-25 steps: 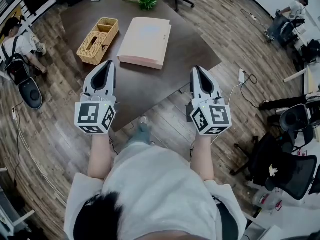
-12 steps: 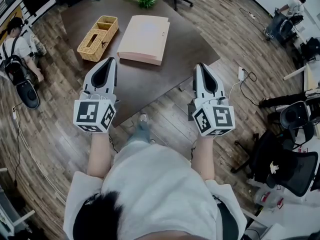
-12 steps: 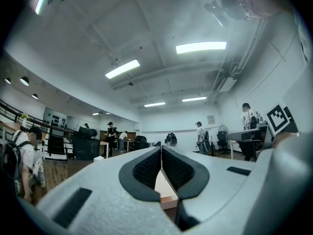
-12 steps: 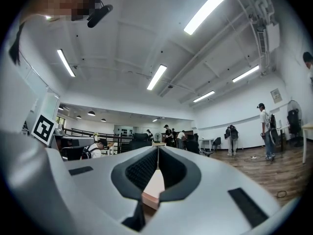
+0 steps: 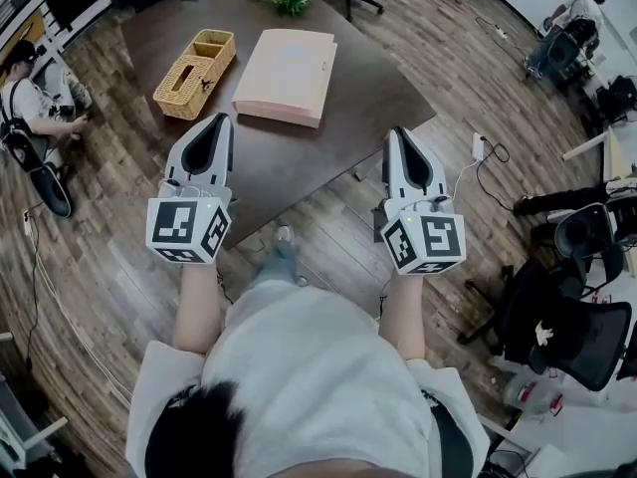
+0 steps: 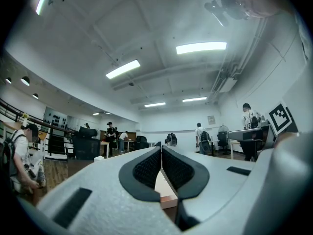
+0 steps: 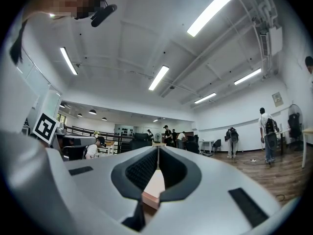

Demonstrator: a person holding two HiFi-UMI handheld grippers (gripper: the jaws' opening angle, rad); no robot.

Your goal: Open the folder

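**Barely a drift, folder lies closed**

Head view: the right claw (image 5: 398,130) has edged slightly inward and the left claw (image 5: 221,118) holds its place, so neither is nearer the folder (image 5: 287,63). It lies shut on the tabletop (image 5: 299,157), ahead of both claws. A basket (image 5: 196,73) sits beyond the left claw, clear of the path.
Left gripper view: jaws together, empty.
Right gripper view: likewise.

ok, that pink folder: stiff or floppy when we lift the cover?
Probably stiff: the folder lies flat, thick, with straight edges. Cover should hinge up as one board. May slide on the smooth table when nudged.
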